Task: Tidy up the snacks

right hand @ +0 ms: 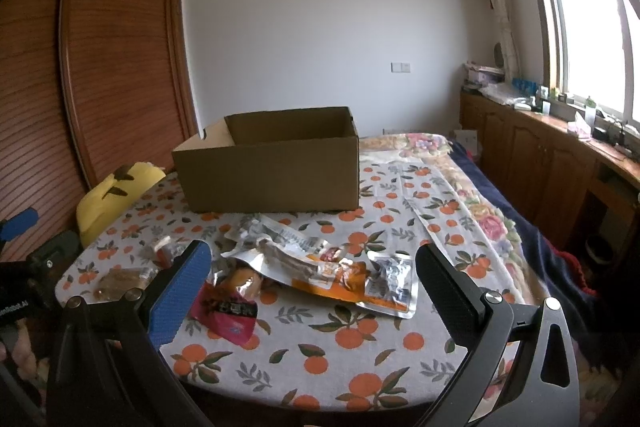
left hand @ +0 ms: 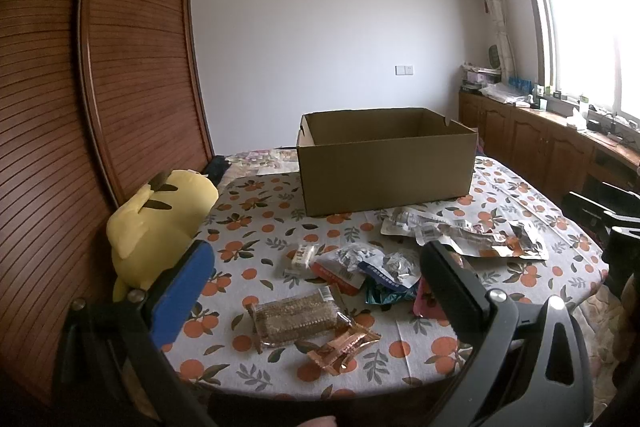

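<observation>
**A:** How far along are you with the snacks?

**B:** By my reckoning, nothing is done yet. The cardboard box [left hand: 384,163] stands open in the middle of the frame at the far side of the table [left hand: 256,227], and what I see of its inside is bare walls; its floor is hidden from me.

**A:** And the snacks themselves?

**B:** All loose on the orange-print cloth, nearer to me than the box. In the left wrist view the clear-wrapped brown bar [left hand: 298,317] lies low and centre, with a small copper-coloured wrapper [left hand: 344,345] just below and to its right. Above them sit a small white packet [left hand: 302,255] and a heap of crumpled foil packets [left hand: 372,269]. The long silver-and-orange pouches [left hand: 464,235] spread toward the right, just in front of the box.

**A:** What are your hands doing?

**B:** My left gripper [left hand: 316,281] has its jaws spread wide with nothing between them, hanging over the bar. My right gripper [right hand: 314,283] is likewise released and empty, above the silver-and-orange pouches [right hand: 320,267] and the magenta packet [right hand: 226,315] at lower left of its frame.

**A:** Anything else on the table?

**B:** A yellow plush toy [left hand: 160,223] at the left edge, apart from the snacks.

**A:** So what is left?

**B:** Everything, I judge: each packet needs picking up and placing in the box.
</observation>
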Motion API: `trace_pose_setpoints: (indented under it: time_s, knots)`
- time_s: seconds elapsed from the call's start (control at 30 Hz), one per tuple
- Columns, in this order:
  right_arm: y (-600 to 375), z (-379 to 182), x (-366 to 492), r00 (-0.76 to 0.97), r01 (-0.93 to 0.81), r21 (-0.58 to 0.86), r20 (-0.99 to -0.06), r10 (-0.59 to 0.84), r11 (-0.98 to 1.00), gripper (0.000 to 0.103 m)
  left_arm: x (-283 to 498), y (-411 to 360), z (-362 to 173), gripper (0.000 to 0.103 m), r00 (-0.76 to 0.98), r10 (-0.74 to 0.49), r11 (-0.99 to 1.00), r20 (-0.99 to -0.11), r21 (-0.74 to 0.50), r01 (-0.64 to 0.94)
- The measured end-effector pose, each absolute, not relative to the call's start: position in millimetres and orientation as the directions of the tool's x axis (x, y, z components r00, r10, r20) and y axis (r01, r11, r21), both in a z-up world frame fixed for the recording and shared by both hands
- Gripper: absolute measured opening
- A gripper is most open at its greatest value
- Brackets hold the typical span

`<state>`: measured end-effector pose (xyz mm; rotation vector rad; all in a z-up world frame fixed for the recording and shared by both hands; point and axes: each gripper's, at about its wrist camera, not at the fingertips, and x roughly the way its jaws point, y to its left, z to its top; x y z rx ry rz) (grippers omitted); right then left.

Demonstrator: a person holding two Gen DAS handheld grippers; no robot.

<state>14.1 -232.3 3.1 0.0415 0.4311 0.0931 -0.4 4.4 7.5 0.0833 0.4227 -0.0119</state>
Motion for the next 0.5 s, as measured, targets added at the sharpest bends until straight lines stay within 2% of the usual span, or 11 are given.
trace_pose_setpoints:
  time_s: [0.5]
  knots:
    - [-231.0,-0.5,14.4,0.903,-0.081,0.060,-0.419,0.099,0.995,0.103,0.4,7.5,8.6,0.103,0.911,0.009,0.997,-0.413,0.075,0.025]
